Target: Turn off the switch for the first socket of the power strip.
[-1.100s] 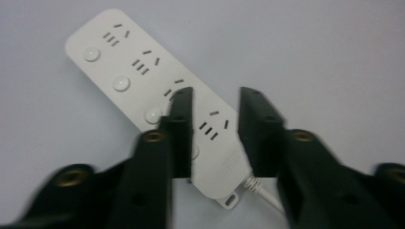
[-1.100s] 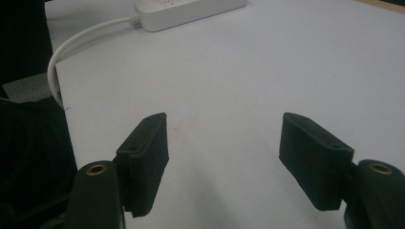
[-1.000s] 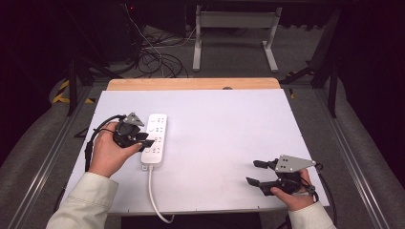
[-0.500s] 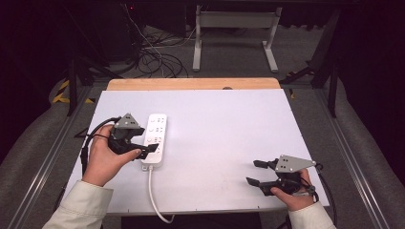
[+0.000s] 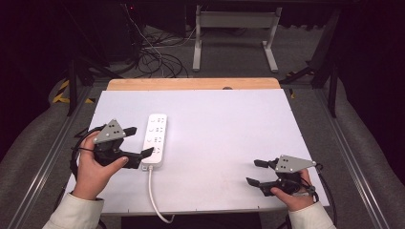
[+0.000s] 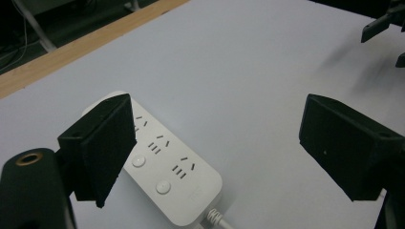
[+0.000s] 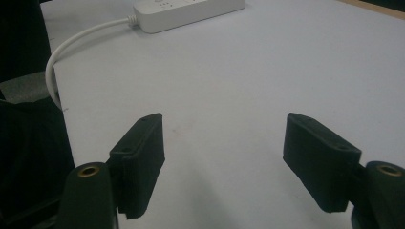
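Observation:
A white power strip [image 5: 155, 138] lies on the left half of the white table top [image 5: 224, 129], and its cable [image 5: 155, 200] runs off the near edge. My left gripper [image 5: 142, 140] is open just left of the strip, one jaw tip reaching over the end where the cable joins. In the left gripper view the strip [image 6: 167, 167] lies below and between the wide-apart jaws of that gripper [image 6: 222, 143], nearer the left one. My right gripper [image 5: 252, 172] is open and empty above bare table at the near right. Ahead of it [image 7: 229, 162], the strip [image 7: 191, 12] lies far off.
A wooden strip [image 5: 191, 84] borders the table's far edge. Beyond it stand a metal frame [image 5: 234, 38] and loose cables [image 5: 153, 62] on the floor. The white cable [image 7: 71, 43] curves over the table's near edge. The right gripper [image 6: 384, 28] shows far off in the left gripper view.
My left gripper has drawn back a little toward the person and to the left, away from the strip's side. The right gripper has stayed put.

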Available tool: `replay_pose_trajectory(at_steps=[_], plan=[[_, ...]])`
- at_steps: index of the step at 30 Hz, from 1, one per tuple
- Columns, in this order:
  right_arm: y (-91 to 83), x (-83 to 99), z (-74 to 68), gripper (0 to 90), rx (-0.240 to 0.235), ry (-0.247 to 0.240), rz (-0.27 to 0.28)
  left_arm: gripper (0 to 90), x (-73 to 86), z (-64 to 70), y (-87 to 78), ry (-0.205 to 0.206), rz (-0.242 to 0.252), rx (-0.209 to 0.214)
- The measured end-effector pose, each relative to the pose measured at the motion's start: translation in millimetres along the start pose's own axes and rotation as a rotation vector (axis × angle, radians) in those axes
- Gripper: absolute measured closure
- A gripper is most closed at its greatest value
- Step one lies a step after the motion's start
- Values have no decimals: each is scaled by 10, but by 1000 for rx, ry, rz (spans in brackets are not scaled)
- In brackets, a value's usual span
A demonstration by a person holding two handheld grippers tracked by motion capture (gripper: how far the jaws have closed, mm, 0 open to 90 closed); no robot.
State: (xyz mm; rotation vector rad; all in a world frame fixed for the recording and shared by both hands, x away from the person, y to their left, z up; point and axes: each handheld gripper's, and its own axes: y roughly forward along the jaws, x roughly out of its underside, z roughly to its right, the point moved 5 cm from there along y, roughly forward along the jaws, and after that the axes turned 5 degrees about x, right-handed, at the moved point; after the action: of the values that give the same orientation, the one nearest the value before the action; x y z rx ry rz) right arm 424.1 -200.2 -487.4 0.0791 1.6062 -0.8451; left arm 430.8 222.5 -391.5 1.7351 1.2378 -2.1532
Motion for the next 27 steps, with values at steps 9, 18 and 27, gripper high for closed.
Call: replay_pose_trajectory(at_steps=[9, 18, 27], plan=[[-9, -9, 4, 264, 9, -4, 14, 119, 231, 6, -138, 16, 102, -1], [-8, -12, -5, 235, 7, -8, 18, 152, 537, -43, -178, -19, 158, 20], [-10, -9, -3, 220, 10, -11, 18, 161, 757, -46, -121, -13, 161, 42]])
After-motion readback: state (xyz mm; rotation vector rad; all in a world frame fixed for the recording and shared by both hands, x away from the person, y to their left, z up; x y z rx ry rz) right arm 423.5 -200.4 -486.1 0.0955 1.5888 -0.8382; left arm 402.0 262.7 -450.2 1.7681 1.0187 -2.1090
